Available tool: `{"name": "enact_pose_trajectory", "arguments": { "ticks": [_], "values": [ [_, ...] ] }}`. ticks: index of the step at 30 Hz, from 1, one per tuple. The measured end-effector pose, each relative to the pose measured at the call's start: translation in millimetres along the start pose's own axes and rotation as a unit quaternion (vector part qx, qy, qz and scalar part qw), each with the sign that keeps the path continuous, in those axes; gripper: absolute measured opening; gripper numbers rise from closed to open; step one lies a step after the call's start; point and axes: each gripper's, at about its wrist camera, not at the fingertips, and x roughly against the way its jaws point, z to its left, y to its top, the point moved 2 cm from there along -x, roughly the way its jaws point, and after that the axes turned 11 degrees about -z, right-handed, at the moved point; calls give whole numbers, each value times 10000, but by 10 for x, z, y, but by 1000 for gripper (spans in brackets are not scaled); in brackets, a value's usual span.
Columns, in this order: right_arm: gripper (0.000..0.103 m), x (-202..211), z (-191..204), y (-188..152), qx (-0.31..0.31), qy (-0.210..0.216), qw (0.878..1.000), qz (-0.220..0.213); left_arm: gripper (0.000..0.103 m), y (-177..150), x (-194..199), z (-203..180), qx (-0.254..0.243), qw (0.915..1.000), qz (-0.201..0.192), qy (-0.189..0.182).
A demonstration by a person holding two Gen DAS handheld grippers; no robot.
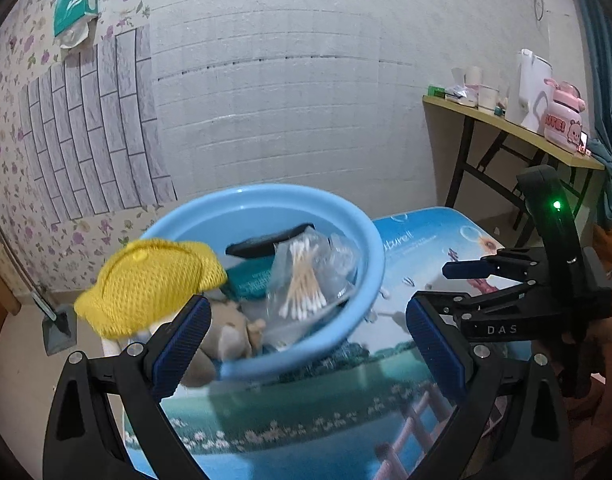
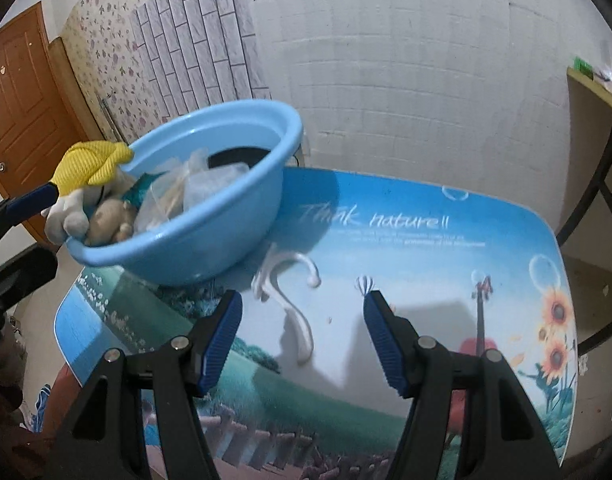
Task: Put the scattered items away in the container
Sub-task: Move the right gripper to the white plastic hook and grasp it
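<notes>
Right claw: jaws stand apart with nothing between them, hovering just above the white plastic hook.
White plastic hook: the only item seen lying loose on the desk, beside the basin's foot; by its look light, stiff and smooth, so it could skid or pivot under the pads. The long straight shank looks the best place to pinch, not the curled ends.
Left claw: jaws wide, empty; the yellow knitted cap shows just beyond its left finger, and whether they touch I cannot tell.
Yellow knitted cap: sits on a plush toy that hangs over the near rim; soft, light, likely to slump out.
Light blue basin: on the desk's far left corner, holding a bag of cotton swabs, a dark flat object and another plush.
Desk surface: glossy printed landscape, probably slippery.
Room: white tiled wall, floral wallpaper, a wooden door, a folding side table with bottles and a pink appliance.
</notes>
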Motion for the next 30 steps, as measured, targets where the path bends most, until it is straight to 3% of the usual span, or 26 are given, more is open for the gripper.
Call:
{"name": "enact_pose_trajectory", "arguments": {
  "ticks": [15, 30],
  "values": [
    [63, -147, 108, -119, 113, 12, 9995, 281, 98, -319, 66, 68, 161, 9995, 211, -150],
    [63, -495, 171, -16, 331, -116, 9986, 399, 98, -355, 68, 308, 526, 9982, 181, -232]
  ]
}}
